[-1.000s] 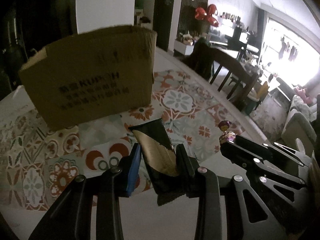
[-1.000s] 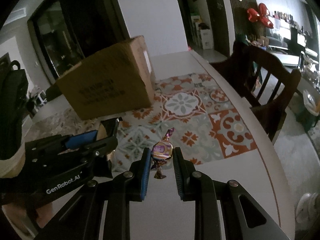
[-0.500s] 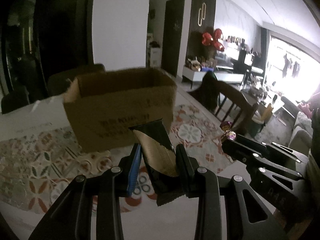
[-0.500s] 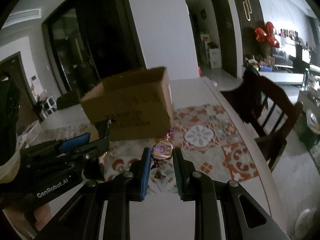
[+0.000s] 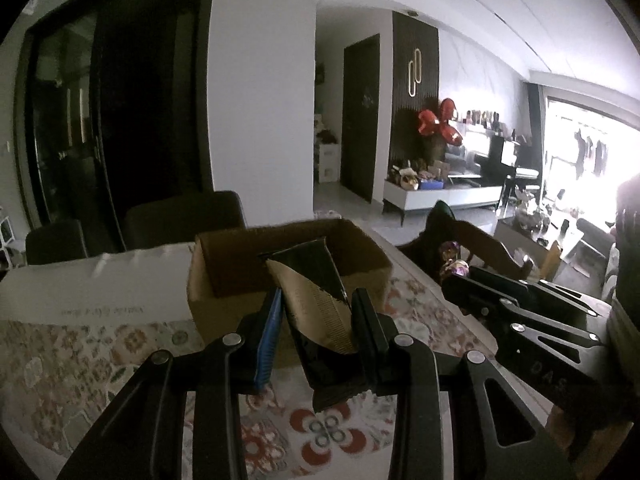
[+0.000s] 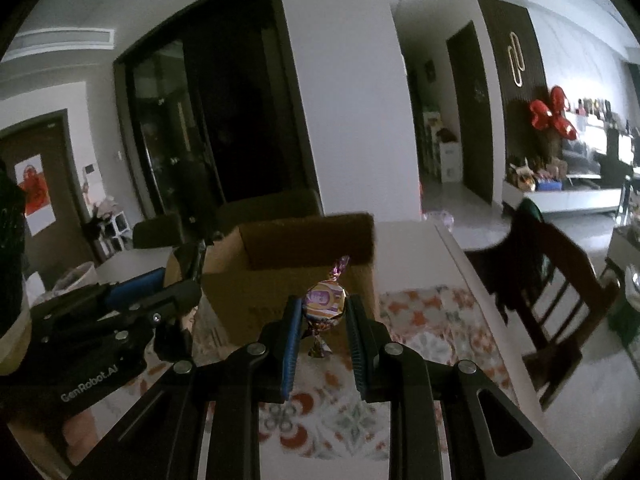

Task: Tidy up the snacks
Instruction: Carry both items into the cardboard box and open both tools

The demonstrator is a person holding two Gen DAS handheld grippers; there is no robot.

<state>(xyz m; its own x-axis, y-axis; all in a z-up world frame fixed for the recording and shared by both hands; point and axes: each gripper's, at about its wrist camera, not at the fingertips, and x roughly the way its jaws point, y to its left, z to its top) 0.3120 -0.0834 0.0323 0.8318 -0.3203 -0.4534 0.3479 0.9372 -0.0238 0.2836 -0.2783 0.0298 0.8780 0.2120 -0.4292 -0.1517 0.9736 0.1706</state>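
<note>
Right gripper (image 6: 322, 314) pinches candy (image 6: 323, 300) (wrapper face legible only here).

A pale worktop (image 5: 60, 292) runs back toward a white wall, its right edge curving away beside a dark wooden chair (image 6: 560, 292). A tile-patterned mat (image 5: 80, 360) in red, orange and grey-green covers most of the near surface, leaving a bare strip at the far left and along the right edge. An open brown cardboard box (image 5: 208, 280) stands on the worktop at the mat's far side, its flaps up and faint print on its front face.
</note>
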